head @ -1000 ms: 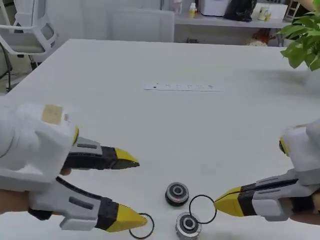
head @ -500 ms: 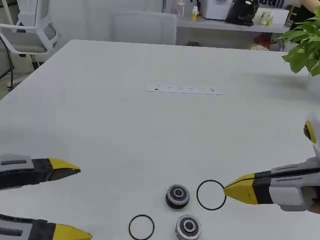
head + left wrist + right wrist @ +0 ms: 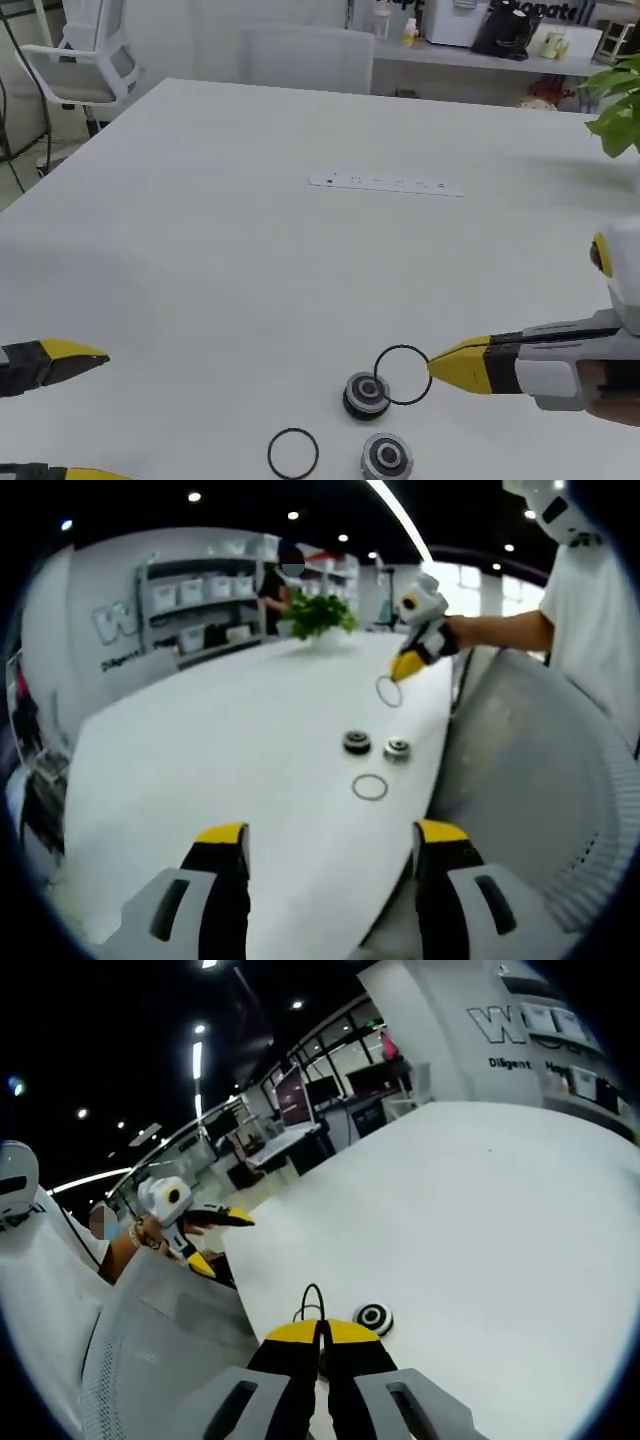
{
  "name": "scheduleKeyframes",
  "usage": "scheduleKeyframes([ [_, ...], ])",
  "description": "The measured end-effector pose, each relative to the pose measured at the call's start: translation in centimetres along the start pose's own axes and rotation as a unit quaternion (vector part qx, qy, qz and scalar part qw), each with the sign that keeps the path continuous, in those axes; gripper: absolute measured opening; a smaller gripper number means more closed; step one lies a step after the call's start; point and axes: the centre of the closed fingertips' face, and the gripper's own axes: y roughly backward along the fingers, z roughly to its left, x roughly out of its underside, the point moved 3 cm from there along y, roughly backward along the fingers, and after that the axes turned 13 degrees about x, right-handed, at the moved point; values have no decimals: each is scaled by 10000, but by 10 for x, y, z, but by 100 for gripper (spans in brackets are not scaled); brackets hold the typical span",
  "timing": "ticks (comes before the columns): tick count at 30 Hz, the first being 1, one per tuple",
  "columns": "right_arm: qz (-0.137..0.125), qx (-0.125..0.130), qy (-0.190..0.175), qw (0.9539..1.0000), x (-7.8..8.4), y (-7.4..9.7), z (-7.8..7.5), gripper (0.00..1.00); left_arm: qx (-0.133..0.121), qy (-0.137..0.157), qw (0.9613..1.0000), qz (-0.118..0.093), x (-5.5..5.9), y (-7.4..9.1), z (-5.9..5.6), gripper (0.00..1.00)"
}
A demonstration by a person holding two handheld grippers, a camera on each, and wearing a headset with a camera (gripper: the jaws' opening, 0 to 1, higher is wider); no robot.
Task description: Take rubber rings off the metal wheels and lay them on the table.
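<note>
Right tool (image 3: pixel 432 368) pinching rubber ring (image 3: pixel 402 347), left tool (image 3: pixel 331 835) spread wide, wall lettering (image 3: pixel 510 1063) "Diligent"

left tool (image 3: pixel 330 832): two jaws, yellow wedge tips, black band behind each, light grey shells with a dark oblong slot set into each. right tool (image 3: pixel 433 368): same scheme, with a yellow pointed tip, a black section, and a grey-white shell with a dark strip along its top edge. Behind it is a white rounded housing with a yellow ring mark. In the right gripper view its jaws have yellow caps, black necks and grey shells with dark slots. Person wears a white short-sleeved shirt (image 3: pixel 592 620) and a white headset (image 3: pixel 556 508) with dark detail.
</note>
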Motion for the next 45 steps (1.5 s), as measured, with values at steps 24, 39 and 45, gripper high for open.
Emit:
scheduleKeyframes([
  [24, 1147, -613, 979, 9867, 19, -83, 37, 0, -387, 327, 9981, -352, 0, 18, -7, 66],
  [39, 1375, -327, 1044, 9844, 33, -111, 30, 0, -415, 337, 9977, -406, 0, 20, -7, 66],
  [45, 1329, -81, 1023, 9858, 33, -111, 19, 1, -426, 321, 9977, -413, -1, 21, -5, 66],
])
